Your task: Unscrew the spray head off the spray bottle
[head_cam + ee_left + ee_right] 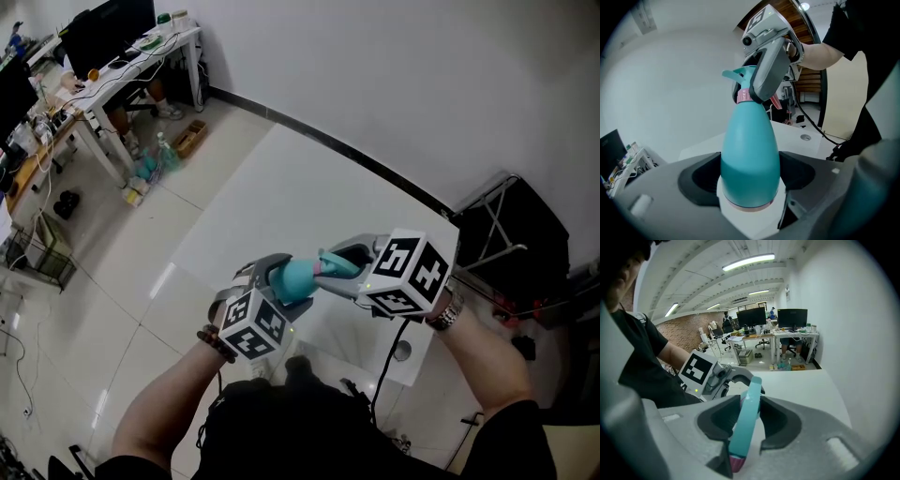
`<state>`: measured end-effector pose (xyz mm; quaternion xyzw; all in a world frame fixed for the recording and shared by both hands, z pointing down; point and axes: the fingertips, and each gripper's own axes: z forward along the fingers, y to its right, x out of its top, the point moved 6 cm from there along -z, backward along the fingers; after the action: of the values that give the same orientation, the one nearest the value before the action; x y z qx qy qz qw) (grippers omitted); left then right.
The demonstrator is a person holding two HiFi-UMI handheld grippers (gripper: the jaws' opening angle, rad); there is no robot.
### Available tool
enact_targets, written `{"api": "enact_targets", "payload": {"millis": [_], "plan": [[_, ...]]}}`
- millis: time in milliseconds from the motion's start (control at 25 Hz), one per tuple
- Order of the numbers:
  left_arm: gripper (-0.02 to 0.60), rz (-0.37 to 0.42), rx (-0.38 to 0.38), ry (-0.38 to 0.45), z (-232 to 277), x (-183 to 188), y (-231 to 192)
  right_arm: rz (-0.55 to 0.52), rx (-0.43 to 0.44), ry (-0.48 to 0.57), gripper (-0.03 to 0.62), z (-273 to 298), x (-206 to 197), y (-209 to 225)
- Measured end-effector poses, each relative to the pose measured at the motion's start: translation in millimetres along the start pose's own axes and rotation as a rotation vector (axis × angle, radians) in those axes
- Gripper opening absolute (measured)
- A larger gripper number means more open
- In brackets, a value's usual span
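Note:
I hold a teal spray bottle (298, 279) in the air above the white table (281, 187), lying roughly level between both grippers. My left gripper (284, 284) has its dark pads against both sides of the wide bottle body (750, 154), near its base. My right gripper (330, 266) is shut on the teal spray head (337, 263) at the neck, just above the pink collar (743, 95). In the right gripper view the spray head's teal trigger (746, 420) runs between the pads, and the left gripper's marker cube (697, 369) shows behind it.
The table has a round cable hole (401, 351) near my right forearm, and a black cable hangs there. A black folding frame (511, 234) stands right of the table. Desks with monitors (112, 56) and clutter fill the far left across the tiled floor.

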<state>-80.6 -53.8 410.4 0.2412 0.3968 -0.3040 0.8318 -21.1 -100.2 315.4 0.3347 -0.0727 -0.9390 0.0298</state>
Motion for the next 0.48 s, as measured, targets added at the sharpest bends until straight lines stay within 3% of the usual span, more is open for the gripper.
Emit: {"api": "enact_targets", "payload": {"millis": [280, 480], "plan": [[0.390, 0.040, -0.070, -0.041, -5.4, -3.8, 3.7, -0.102, 0.026, -0.018, 0.120, 2.8, -3.4, -8.9], [0.388, 0.092, -0.135, -0.062, -9.5, -3.4, 9.0, -0.348, 0.058, -0.037, 0.120, 1.1, -6.6, -25.8]]}}
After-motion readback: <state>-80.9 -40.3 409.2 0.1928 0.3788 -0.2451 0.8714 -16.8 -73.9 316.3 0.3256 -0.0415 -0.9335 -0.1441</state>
